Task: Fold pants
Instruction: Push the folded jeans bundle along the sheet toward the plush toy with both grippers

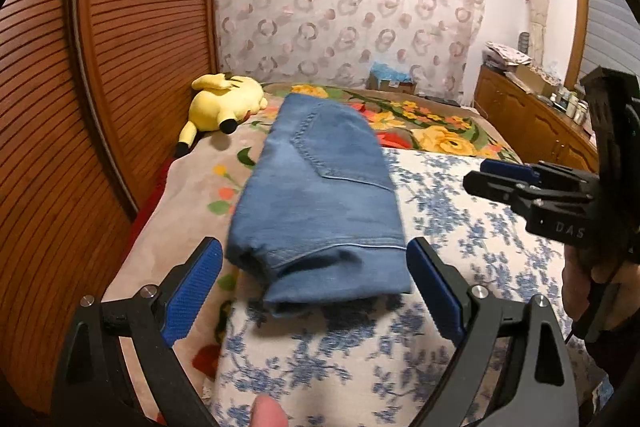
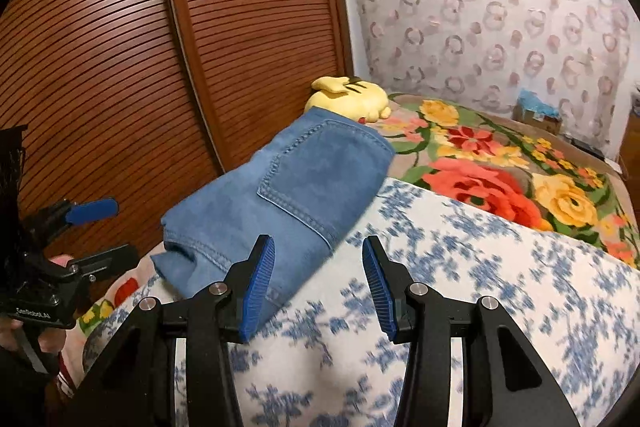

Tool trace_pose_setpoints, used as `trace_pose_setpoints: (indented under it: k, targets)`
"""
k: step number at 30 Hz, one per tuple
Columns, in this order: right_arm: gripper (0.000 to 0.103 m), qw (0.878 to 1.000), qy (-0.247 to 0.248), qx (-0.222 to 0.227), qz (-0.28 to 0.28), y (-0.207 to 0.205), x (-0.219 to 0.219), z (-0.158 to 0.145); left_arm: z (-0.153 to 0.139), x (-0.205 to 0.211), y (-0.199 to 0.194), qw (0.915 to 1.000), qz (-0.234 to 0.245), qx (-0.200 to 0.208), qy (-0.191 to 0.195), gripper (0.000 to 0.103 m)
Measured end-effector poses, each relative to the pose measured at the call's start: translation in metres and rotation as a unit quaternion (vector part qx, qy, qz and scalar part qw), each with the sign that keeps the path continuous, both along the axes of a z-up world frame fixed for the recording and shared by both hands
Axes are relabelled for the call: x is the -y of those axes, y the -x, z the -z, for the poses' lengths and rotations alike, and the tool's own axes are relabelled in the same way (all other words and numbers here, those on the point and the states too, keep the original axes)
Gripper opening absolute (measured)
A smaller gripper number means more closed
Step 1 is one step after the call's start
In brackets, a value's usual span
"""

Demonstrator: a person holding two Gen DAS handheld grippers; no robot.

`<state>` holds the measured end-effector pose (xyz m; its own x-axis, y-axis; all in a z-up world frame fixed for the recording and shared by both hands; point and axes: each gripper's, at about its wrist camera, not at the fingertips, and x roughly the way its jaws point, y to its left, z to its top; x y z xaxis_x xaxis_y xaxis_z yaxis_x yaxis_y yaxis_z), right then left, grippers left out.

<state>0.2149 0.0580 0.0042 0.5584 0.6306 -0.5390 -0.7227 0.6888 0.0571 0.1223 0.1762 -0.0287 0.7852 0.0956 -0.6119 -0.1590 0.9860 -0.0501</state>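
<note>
Left gripper (image 1: 316, 291) wide apart, right gripper (image 2: 319, 287) apart; folded pants (image 1: 320, 195) free, plush toy (image 1: 228, 99) probably behind.

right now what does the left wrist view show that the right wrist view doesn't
Only the left wrist view shows the wooden cabinet along the right wall with the clutter on top, and a fingertip at the bottom edge.

Only the right wrist view shows the big red flower on the floral blanket.

Both show the folded jeans back pocket up, the yellow plush toy beyond them, the blue-flowered cover, the slatted wardrobe doors, and both grippers, left gripper and right gripper, empty.
</note>
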Motion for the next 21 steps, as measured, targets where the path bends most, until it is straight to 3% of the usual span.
trace_pose_setpoints:
  k: [10,21]
  targets:
    - [0.084,0.999,0.0,0.011,0.042,0.034,0.059,-0.006,-0.011,0.042,0.003,0.9995,0.03,0.009,-0.006,0.094]
    - [0.085,0.995,-0.011,0.017,0.096,0.077,0.134,-0.01,-0.02,0.096,0.015,0.997,0.074,0.02,0.007,0.094]
